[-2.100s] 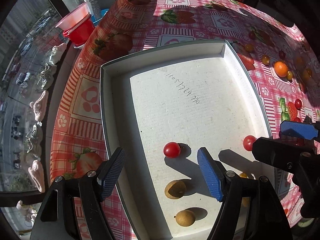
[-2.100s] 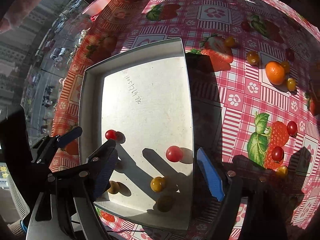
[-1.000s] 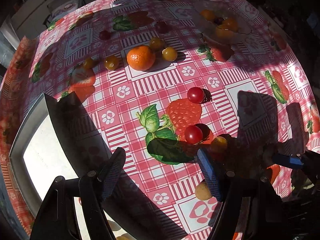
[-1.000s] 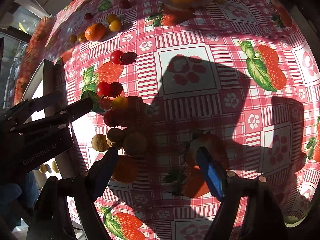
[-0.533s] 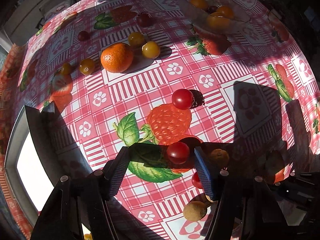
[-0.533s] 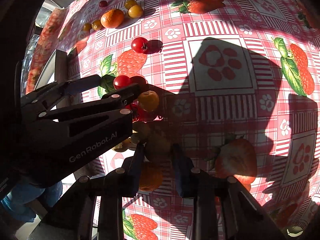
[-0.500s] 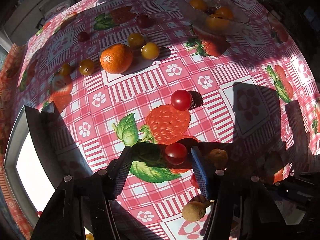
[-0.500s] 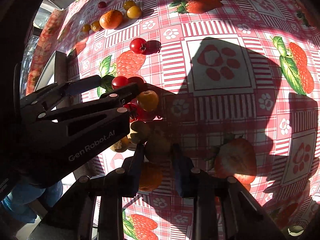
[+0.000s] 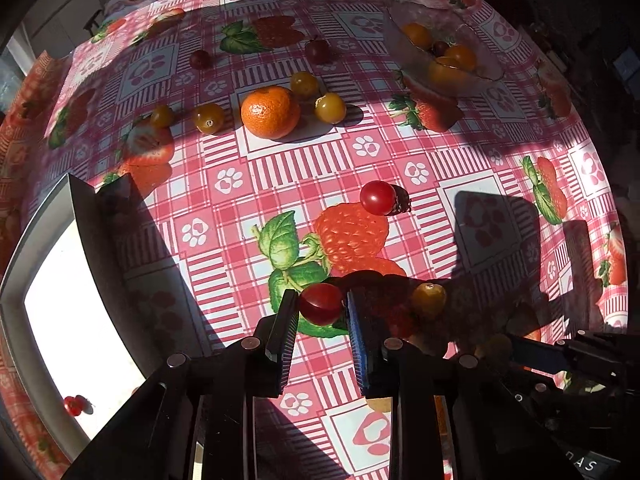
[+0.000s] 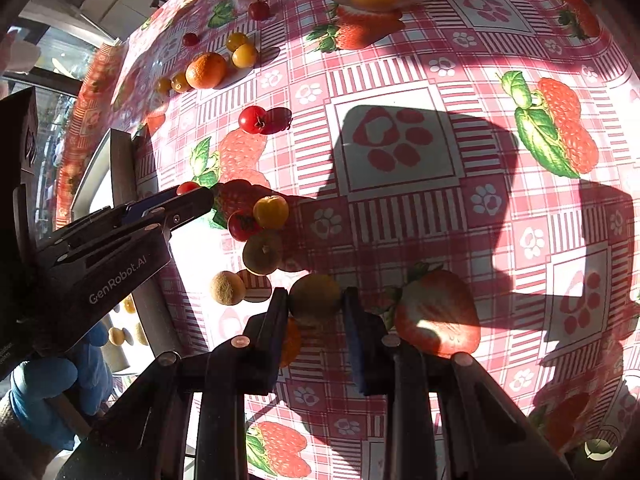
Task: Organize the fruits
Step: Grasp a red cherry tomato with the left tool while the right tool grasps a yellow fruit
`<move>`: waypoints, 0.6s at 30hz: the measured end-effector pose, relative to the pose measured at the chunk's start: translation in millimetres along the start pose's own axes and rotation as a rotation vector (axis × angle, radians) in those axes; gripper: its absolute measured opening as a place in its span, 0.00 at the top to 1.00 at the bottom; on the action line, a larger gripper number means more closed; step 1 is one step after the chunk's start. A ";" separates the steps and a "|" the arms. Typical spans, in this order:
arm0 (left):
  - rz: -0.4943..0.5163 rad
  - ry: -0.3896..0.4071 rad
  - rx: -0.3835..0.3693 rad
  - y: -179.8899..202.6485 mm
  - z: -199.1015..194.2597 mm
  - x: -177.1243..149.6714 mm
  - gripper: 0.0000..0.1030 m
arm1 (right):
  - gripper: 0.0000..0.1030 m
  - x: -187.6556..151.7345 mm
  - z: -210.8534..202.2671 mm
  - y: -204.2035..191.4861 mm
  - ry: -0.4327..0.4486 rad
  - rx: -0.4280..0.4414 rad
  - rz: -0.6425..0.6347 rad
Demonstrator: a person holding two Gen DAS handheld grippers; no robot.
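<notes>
My left gripper is shut on a red cherry tomato just above the strawberry-print tablecloth; it also shows in the right wrist view. My right gripper is shut on a round tan-brown fruit. Beside it lie a yellow tomato, a red tomato and two brown fruits. Another red tomato lies further out. The grey tray sits at the left and holds a red tomato.
An orange with several small yellow and dark fruits around it lies further back. A glass bowl with orange fruits stands at the back right. A blue-gloved hand holds the left gripper.
Both grippers swung from over the tray to the loose fruit on the cloth. The left gripper closed on the red tomato. The right gripper closed on the brown fruit and lifted it slightly.
</notes>
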State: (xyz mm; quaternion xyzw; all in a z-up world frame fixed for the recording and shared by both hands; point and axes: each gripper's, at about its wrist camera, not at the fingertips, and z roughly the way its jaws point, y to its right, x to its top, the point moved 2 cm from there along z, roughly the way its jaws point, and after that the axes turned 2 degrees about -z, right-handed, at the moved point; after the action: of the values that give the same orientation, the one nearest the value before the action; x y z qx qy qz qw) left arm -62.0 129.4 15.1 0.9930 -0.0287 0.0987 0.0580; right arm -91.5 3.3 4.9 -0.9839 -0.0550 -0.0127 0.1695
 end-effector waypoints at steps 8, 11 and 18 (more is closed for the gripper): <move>-0.037 0.048 -0.012 -23.3 -38.2 -14.1 0.75 | 0.71 0.0 -13.4 -0.5 0.013 -0.004 -0.019; -0.059 0.062 -0.011 -34.2 -45.8 -15.1 0.75 | 0.71 1.5 -16.5 -5.9 0.017 -0.009 -0.030; -0.106 0.087 0.009 -62.8 -57.5 -30.3 0.75 | 0.71 4.4 -20.6 -26.7 0.020 -0.007 -0.070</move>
State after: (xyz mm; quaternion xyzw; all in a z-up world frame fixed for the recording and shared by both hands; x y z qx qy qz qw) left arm -98.5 200.0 58.2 0.9882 0.0267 0.1386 0.0601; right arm -90.2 21.9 33.4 -0.9818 -0.0878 -0.0286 0.1661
